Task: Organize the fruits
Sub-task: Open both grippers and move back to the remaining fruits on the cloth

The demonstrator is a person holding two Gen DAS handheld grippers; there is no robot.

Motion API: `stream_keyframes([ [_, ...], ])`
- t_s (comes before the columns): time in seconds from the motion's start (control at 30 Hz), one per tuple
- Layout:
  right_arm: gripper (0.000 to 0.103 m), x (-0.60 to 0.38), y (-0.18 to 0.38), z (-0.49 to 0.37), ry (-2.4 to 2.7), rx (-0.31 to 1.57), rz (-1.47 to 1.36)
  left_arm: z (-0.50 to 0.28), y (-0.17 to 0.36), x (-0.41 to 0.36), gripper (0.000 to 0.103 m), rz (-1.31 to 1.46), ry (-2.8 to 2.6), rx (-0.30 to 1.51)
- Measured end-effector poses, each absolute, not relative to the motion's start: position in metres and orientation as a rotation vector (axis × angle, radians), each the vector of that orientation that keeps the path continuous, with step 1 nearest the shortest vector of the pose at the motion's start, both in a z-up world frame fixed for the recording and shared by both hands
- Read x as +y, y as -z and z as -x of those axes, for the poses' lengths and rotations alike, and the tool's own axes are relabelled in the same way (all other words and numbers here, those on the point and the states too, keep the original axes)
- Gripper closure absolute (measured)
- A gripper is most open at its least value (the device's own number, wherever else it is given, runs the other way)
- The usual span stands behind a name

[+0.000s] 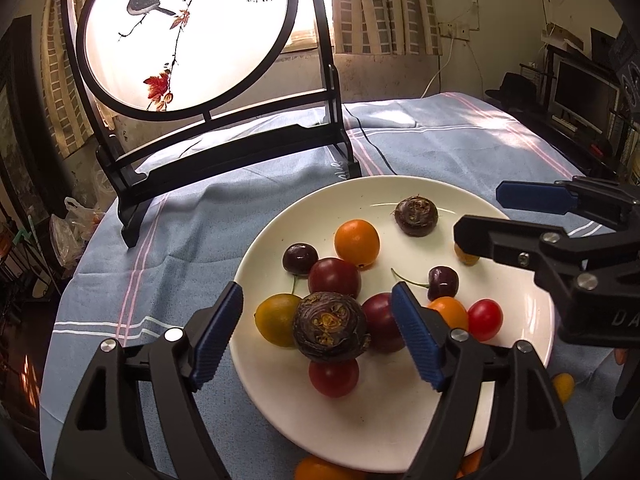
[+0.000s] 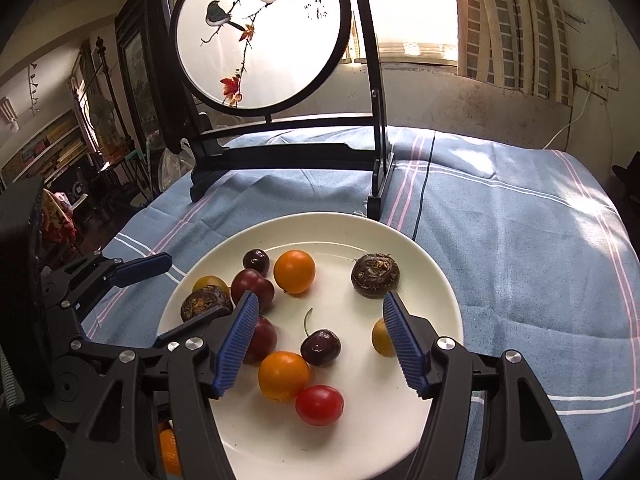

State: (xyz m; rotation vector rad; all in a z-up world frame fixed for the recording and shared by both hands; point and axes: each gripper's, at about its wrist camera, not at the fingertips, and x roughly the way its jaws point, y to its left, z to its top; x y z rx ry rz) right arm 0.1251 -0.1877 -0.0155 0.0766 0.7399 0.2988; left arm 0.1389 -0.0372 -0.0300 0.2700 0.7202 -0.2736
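A white plate (image 1: 360, 420) (image 2: 420, 264) on the blue cloth holds several small fruits: cherries, red tomatoes, orange kumquats and two dark brown water chestnuts. My left gripper (image 1: 318, 334) is open over the plate's near left side, its jaws on either side of a water chestnut (image 1: 330, 326) that lies on other fruits. My right gripper (image 2: 316, 344) is open and empty, its jaws on either side of a cherry (image 2: 321, 347) and an orange kumquat (image 2: 283, 376). The second water chestnut (image 2: 375, 275) lies at the plate's far side.
A black-framed round screen with painted birds (image 1: 192, 32) (image 2: 260, 36) stands on the cloth behind the plate. Loose orange fruits (image 1: 563, 386) lie on the cloth by the plate's near edge. Shelves and furniture surround the table.
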Motion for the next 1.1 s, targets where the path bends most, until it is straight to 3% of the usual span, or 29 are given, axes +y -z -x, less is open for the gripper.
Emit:
stream_keyframes([
  [0.23,0.031,-0.188,-0.018,-0.06,-0.317,0.637,0.039,-0.114,0.0,-0.007,0.027,-0.226,0.28,0.649],
  [0.47,0.031,-0.189,0.032,0.015,-0.326,0.787,0.303,-0.054,0.009,0.028,0.027,-0.246,0.343,0.67],
  [0.73,0.031,-0.186,0.058,0.038,-0.364,0.857,0.248,-0.01,0.03,0.025,0.027,-0.29,0.428,0.695],
  [0.8,0.031,-0.177,0.063,0.039,-0.391,0.874,0.261,-0.004,0.04,0.019,0.03,-0.321,0.449,0.723],
  [0.87,0.034,-0.171,0.068,0.036,-0.4,0.892,0.266,-0.001,0.05,0.012,0.041,-0.363,0.473,0.753],
  [0.93,0.041,-0.168,0.072,0.031,-0.402,0.918,0.258,0.0,0.058,0.01,0.042,-0.371,0.489,0.778],
  [1.1,0.042,-0.164,0.086,0.016,-0.386,0.966,0.261,-0.01,0.068,0.014,0.042,-0.352,0.489,0.823],
])
